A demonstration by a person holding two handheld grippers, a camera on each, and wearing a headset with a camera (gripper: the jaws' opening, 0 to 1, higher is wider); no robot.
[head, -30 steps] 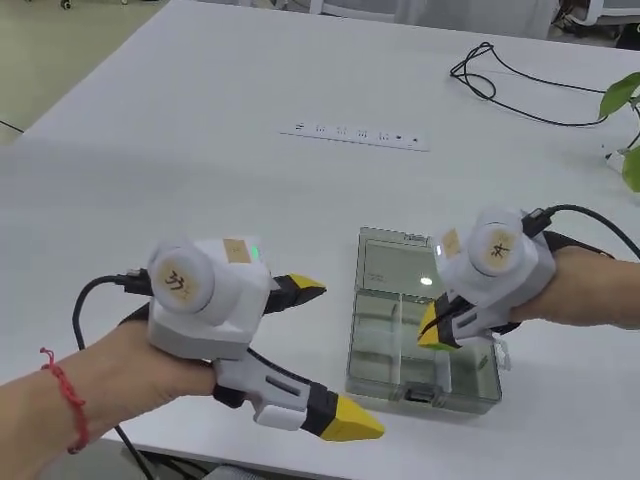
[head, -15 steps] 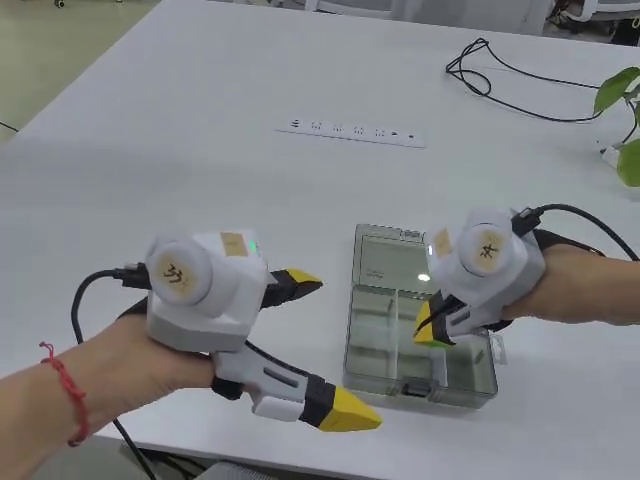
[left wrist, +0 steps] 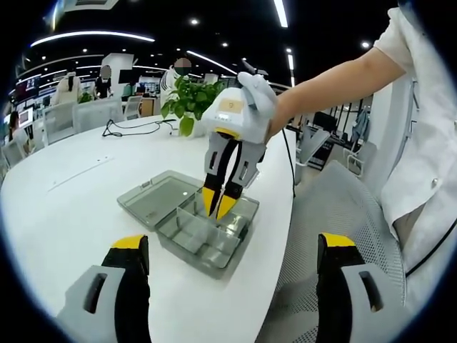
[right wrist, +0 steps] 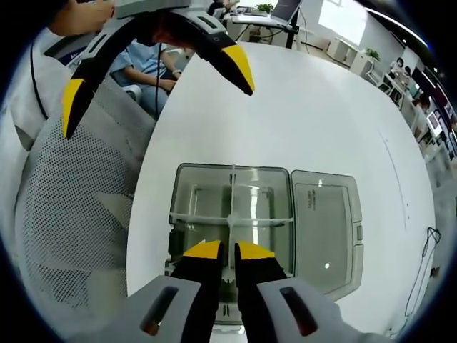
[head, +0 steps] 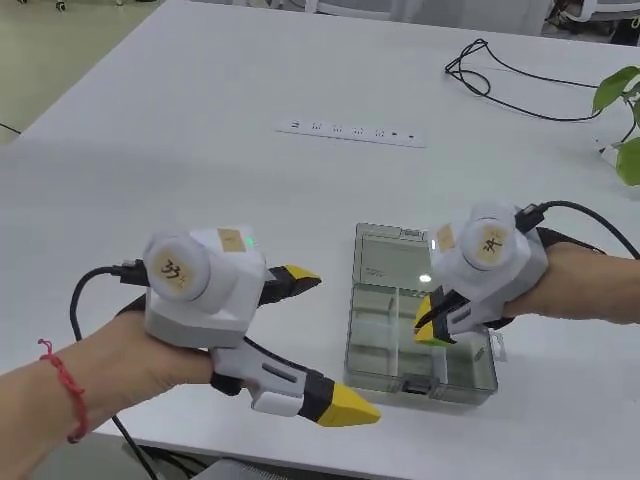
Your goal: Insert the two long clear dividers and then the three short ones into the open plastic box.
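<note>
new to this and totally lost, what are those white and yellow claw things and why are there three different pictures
There is no robot here: a person holds a two-jaw gripper in each hand. The head view comes from a headset camera looking down at the white table. The two round pictures come from cameras riding on the grippers, each looking along its own jaws. The left gripper hangs wide open, holding nothing. The right gripper is over an open plastic box, with its jaws nearly together. Whether it pinches something clear, I cannot tell. Some clear dividers already stand in the box, and its lid is folded out flat. Farther back lie a power strip and a black cable.
</note>
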